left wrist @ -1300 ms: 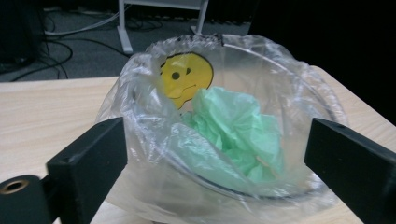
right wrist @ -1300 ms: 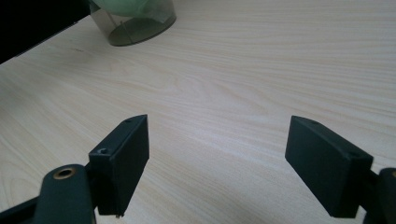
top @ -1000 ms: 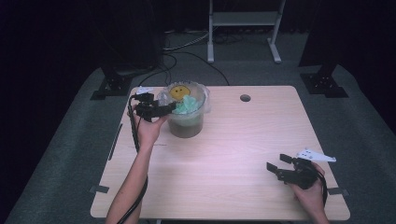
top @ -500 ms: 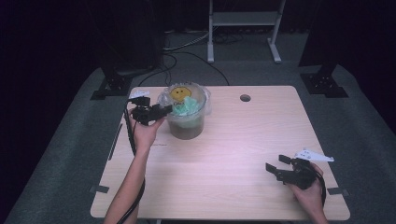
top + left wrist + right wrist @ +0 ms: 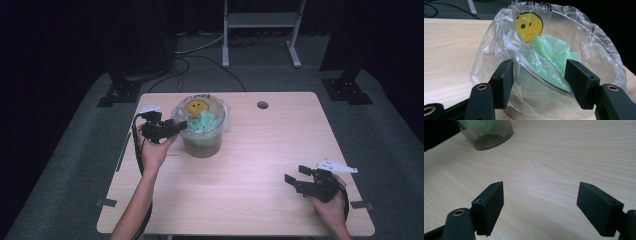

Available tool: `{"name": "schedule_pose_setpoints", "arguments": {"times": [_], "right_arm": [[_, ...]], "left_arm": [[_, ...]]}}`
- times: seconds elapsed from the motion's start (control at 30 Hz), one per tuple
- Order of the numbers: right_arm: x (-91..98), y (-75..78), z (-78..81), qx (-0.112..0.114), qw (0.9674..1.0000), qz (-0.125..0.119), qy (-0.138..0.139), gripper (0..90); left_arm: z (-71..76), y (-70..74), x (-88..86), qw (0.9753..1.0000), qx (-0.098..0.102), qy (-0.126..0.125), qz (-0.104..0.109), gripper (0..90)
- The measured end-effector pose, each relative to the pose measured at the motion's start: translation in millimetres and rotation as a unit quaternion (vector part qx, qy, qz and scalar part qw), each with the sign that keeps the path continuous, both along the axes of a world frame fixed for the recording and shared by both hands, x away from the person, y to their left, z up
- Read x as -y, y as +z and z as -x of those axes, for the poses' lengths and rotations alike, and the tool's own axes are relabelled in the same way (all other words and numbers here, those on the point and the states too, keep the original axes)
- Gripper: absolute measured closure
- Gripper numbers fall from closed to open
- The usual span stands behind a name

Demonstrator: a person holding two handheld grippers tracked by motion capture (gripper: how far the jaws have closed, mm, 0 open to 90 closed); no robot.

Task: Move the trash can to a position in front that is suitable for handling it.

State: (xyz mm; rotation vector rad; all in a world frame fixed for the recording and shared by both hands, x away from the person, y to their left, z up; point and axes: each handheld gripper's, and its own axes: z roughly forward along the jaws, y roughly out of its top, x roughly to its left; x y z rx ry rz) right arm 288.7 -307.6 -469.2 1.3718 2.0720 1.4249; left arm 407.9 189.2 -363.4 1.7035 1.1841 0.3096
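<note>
Two tools work over a pale wooden bench (image 5: 250,200), one in each hand. At the left, the left tool (image 5: 177,125) is held level at the near-left rim of a small bin (image 5: 202,147), which stands on the bench's far-left part. A clear bag (image 5: 499,47) lines the bin and folds out over its rim. In the left tool's view its jaws stand on either side of the bag's near edge and the rim beneath it, one jaw outside the bin and one inside. The jaws have just been closing, with the bag's film between them; film lies against both pads, yet whether they press it I cannot tell, since a broad gap remains between them. A yellow face (image 5: 529,25) is printed on the bag's far wall, and a crumpled green bag (image 5: 554,50) sits inside the bin, just below that face. The left hand (image 5: 155,152) grips the tool from below, with its cable looping down beside the forearm.

Further right, the middle of the bench lies bare, and a round hole (image 5: 262,105) shows near the far edge. At the near-right corner the right tool (image 5: 295,180) rests low over the bench, well apart from the bin. Its jaws are spread wide with only bare wood between them, pointing back toward the bin.
</note>
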Motion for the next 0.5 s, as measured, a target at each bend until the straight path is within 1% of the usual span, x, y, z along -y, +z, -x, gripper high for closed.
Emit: {"name": "schedule_pose_setpoints", "arguments": {"times": [0.03,0.07,0.1,0.13,0.17,0.2,0.27,0.3,0.33,0.37,0.4,0.5], "right_arm": [[0.0,-0.1,0.0,0.000,1.0000,0.000,0.000,20.9],[-0.1,-0.1,0.0,0.000,1.0000,0.000,0.000,20.9],[-0.1,-0.1,0.0,0.000,1.0000,0.000,0.000,20.9],[-0.1,0.1,0.1,0.001,1.0000,0.000,0.000,20.9],[-0.1,0.1,0.1,0.001,1.0000,0.000,0.000,20.9],[-0.1,0.6,0.4,0.002,1.0000,0.000,0.000,20.9],[-0.1,0.9,0.5,0.003,1.0000,-0.001,0.000,20.8],[-0.1,1.4,0.9,0.003,1.0000,-0.002,0.000,20.8],[-0.1,1.3,1.1,0.003,1.0000,-0.002,0.000,20.9],[-0.1,1.3,1.1,0.003,1.0000,-0.001,0.000,20.8],[0.0,1.1,1.1,0.003,1.0000,-0.001,0.001,20.8],[-0.2,0.5,0.8,0.002,1.0000,-0.001,0.000,20.8]], "left_arm": [[0.0,0.0,0.0,1.0000,0.000,0.000,0.000,40.0],[5.0,0.3,1.1,1.0000,-0.001,-0.005,-0.001,40.1],[5.0,0.3,1.1,1.0000,-0.001,-0.005,-0.001,40.1],[10.0,0.4,2.1,1.0000,-0.001,-0.008,-0.003,40.1],[10.0,0.4,2.1,1.0000,-0.001,-0.008,-0.003,40.0],[14.7,0.2,2.9,1.0000,-0.002,-0.009,0.000,40.0],[17.2,0.1,3.2,0.9999,-0.003,-0.010,0.001,39.9],[19.6,0.1,3.0,0.9999,-0.003,-0.012,0.000,39.8],[24.7,-0.3,3.6,0.9999,-0.004,-0.013,0.004,39.8],[24.7,-0.3,3.6,0.9999,-0.004,-0.013,0.004,39.8],[29.4,-0.8,3.6,0.9998,-0.003,-0.017,0.005,39.7],[33.1,-1.2,3.7,0.9998,-0.006,-0.018,0.009,39.8]]}}
